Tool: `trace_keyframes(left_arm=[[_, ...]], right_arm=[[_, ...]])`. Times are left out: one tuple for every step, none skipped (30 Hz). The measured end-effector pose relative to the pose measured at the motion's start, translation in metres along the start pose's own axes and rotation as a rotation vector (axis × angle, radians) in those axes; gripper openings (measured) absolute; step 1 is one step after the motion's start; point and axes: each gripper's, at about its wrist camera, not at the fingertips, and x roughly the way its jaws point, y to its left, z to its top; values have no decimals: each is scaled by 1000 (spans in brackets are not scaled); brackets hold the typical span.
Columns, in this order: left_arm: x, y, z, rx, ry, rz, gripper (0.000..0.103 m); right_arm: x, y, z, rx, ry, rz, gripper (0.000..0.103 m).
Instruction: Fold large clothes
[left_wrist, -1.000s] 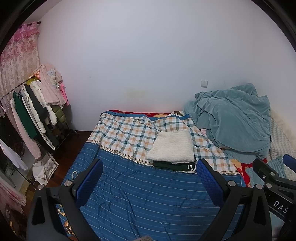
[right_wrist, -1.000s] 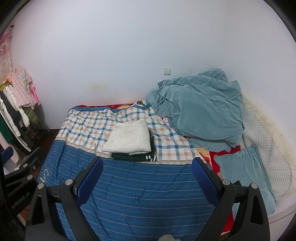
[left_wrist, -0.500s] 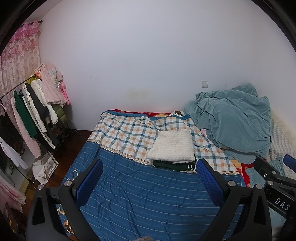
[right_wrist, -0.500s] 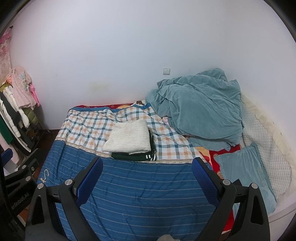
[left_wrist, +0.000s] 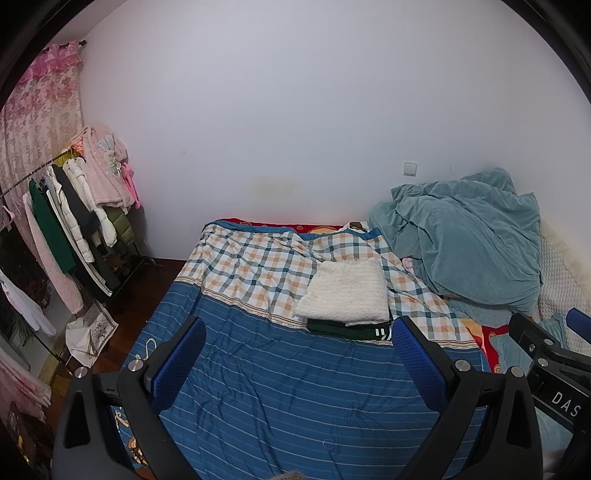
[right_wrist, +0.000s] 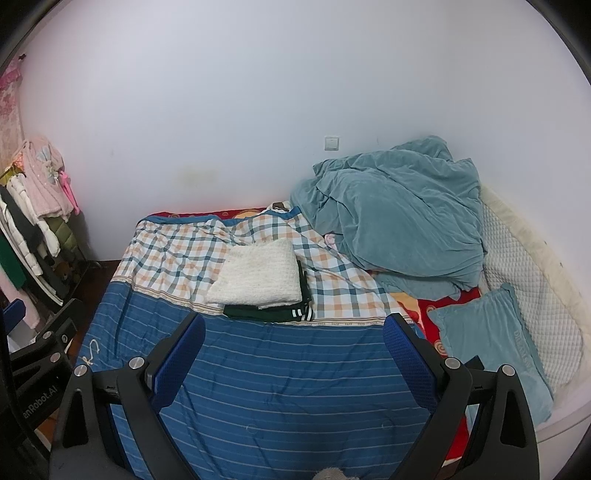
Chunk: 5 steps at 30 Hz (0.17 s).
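A folded cream knit garment (left_wrist: 345, 290) (right_wrist: 256, 273) lies on top of a folded dark green garment with white stripes (left_wrist: 351, 329) (right_wrist: 271, 313), on the checked part of the bedspread. My left gripper (left_wrist: 298, 356) is open, held above the blue striped bedspread (left_wrist: 295, 391), well short of the stack. My right gripper (right_wrist: 293, 354) is open too, over the same spread (right_wrist: 288, 387), with nothing between its fingers. Part of the right gripper shows at the right edge of the left wrist view, and part of the left one at the left edge of the right wrist view.
A rumpled teal blanket (right_wrist: 399, 221) is heaped at the back right of the bed, with a teal pillow (right_wrist: 487, 343) and a white quilted pad (right_wrist: 532, 280) beside it. A rack of hanging clothes (left_wrist: 74, 221) stands on the left by the wall.
Both grippers have barely shifted; the view has drifted slightly. Nothing was taken hold of or let go.
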Motion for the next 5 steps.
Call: trace_keyframes(left_arm=[[0,0,0,-2,-2,-1,103],[0,0,0,-1,-2,-5,103],[-1,0,0,-3,-4,-10,103],[-3,2,-2,-8,-8,-8,103],[-4,2,-2,-10,-11,-6,103]], right_arm=[[-2,0,-1,1,-2,-2,98],[-2,0,-1,1,-1,-1,98],[-2,-1,0,1,-2,0,98],[-2,0,-1,1,-1,-3,98],[-2,0,-1,2,-1,-2,98]])
